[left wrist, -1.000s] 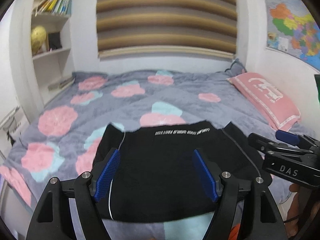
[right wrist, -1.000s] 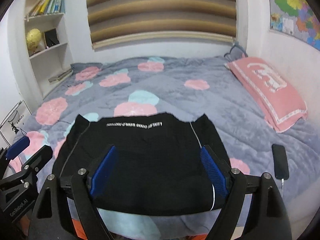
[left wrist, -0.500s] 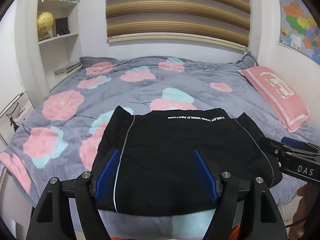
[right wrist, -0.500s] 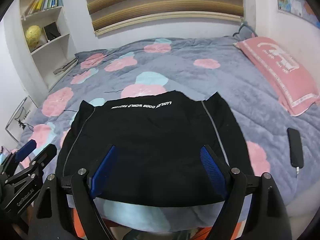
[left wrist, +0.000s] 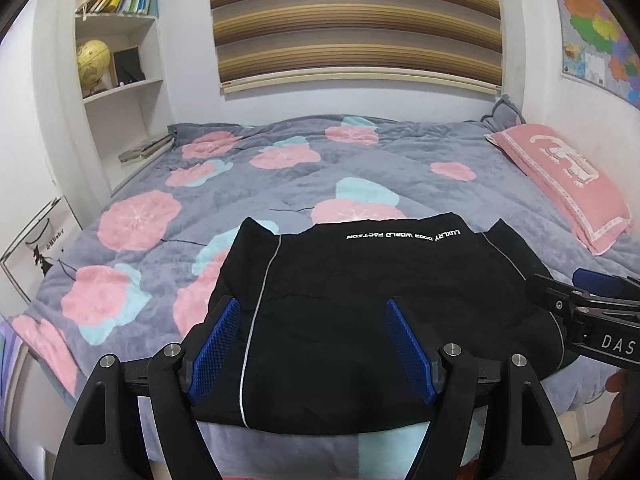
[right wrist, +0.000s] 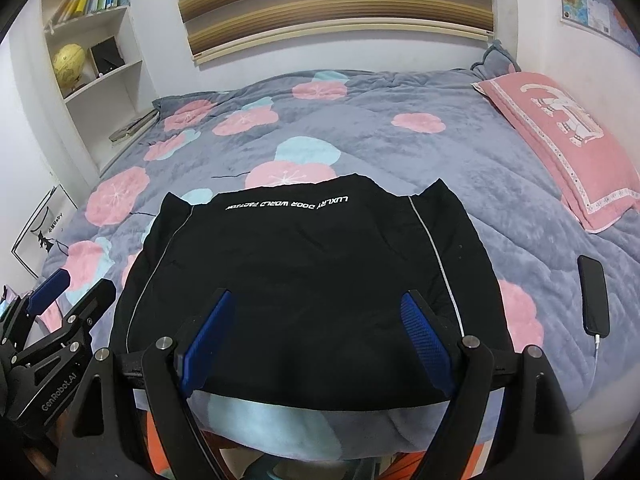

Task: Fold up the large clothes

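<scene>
A black garment [left wrist: 360, 312] lies folded into a broad rectangle at the near edge of the bed [left wrist: 280, 184], its far hem bearing a line of white lettering [right wrist: 288, 205] that reads upside down from the cameras, with thin pale piping running down each side. It rests flat on a grey quilt [right wrist: 400, 152] printed with pink and pale blue flowers. The left gripper [left wrist: 314, 340] hangs over the garment's near left part with its blue pads spread wide and nothing between them; whether the tips touch the cloth cannot be told. The right gripper [right wrist: 316, 340] hangs over the near right part, its jaws likewise wide and holding nothing. Each gripper shows at the edge of the other's view, side by side above the near edge. On the quilt to the right of the garment, well apart from it, lies a dark phone [right wrist: 595, 294] with a white cable plugged into its near end. A pink pillow [right wrist: 560, 136] lies along the right side of the bed by the wall. At the left stands a white shelf unit [left wrist: 116, 68] with books and a yellow globe [left wrist: 93, 58], a striped blind [left wrist: 352, 20] hangs behind the bed, and a coloured map [left wrist: 600, 32] is fixed to the right wall.
</scene>
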Tool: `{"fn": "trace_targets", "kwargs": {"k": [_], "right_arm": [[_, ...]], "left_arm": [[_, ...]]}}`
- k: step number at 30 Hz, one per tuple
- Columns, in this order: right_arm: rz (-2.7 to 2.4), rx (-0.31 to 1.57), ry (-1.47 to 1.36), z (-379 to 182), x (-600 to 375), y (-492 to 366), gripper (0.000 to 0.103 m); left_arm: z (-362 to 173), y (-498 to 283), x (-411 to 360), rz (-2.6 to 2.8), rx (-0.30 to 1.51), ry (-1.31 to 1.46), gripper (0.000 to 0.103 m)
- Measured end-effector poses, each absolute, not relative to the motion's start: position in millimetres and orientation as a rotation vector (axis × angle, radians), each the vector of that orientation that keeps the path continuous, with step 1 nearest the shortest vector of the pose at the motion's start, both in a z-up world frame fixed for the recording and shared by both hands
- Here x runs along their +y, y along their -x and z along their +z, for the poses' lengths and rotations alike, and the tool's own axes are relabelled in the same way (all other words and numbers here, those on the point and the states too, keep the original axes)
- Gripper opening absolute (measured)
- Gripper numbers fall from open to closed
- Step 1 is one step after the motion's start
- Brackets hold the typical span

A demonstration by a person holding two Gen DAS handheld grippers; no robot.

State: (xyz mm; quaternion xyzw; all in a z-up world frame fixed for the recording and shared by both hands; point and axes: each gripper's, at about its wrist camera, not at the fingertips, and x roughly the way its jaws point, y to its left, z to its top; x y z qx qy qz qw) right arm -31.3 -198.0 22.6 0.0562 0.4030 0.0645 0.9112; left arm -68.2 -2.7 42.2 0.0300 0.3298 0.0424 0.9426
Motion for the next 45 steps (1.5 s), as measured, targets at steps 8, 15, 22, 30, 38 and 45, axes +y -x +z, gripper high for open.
{"fn": "trace_targets", "kwargs": {"k": [8,15,22,30,38,45], "right_arm": [[0.135,0.833,-0.111,23,-196,32,0.087],[0.161,0.834,-0.108,22,-201,34,0.087],[0.162,0.849,-0.112,19,-206,35,0.087],[0.162,0.846,-0.102,18,-207,36,0.087],[0.163,0.852,-0.094,15,-213,36,0.087],[0.168,0.858,-0.098,13,-219,34,0.087]], "left_arm": [[41,70,-4,0.071,0.684,-0.055,0.077],[39,70,-8,0.054,0.695,-0.058,0.077],[37,72,-9,0.046,0.705,-0.061,0.077],[37,75,-10,0.037,0.709,-0.066,0.077],[35,74,-7,0.04,0.717,-0.043,0.077],[33,73,-6,0.04,0.72,-0.051,0.077]]}}
